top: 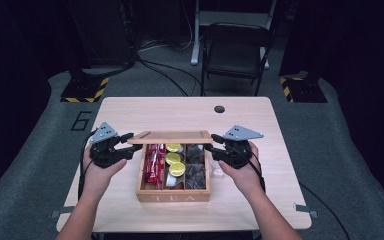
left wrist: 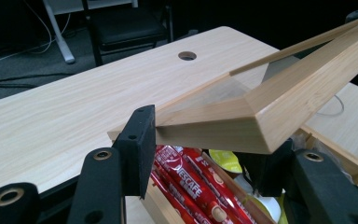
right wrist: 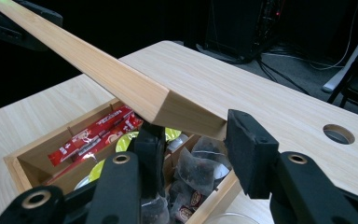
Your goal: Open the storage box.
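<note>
Your counter (top: 260, 125) is evenly lit from overhead, the room behind is dark, shadows stay faint, and all views look slightly soft.

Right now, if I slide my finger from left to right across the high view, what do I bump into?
Left gripper → red coffee sticks → yellow-lidded cups → dark tea bags → right gripper. The three middle ones lie in the wooden tea box, under its raised lid.
</note>
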### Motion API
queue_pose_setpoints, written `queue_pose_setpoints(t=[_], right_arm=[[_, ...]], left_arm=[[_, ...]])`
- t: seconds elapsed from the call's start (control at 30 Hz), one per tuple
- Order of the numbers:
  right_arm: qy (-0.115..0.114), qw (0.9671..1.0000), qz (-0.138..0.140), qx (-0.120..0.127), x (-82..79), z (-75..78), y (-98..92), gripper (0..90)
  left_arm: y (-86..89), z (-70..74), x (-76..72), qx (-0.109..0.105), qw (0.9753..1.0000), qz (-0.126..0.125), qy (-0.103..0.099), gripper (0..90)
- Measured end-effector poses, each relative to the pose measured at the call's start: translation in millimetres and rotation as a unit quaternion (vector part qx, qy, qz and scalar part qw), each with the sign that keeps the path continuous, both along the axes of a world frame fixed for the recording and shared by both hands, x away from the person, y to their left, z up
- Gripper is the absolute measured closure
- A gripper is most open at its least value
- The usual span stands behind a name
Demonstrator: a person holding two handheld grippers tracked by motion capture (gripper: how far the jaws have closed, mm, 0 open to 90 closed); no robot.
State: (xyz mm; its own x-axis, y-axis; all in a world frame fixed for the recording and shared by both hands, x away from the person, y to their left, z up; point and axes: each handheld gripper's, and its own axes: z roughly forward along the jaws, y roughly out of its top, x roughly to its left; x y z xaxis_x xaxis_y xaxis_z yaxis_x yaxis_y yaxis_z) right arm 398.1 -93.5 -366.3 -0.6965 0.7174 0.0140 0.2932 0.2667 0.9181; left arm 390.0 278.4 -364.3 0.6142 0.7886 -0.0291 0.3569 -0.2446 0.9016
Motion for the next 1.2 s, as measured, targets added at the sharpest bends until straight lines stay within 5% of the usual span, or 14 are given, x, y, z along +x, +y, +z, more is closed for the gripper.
queue_pose_setpoints(t=[0.63,1.2], right_arm=[[0.002,0.9999,-0.006,0.008,-1.2,-8.5,-0.4,56.7],[0.021,0.9997,0.004,-0.012,-32.2,-29.9,-5.0,53.6]], left_arm=[[-0.9,-7.5,3.6,-0.003,0.9999,0.010,-0.004,51.3],[0.6,-8.4,5.0,-0.014,0.9999,0.008,0.005,50.5]])
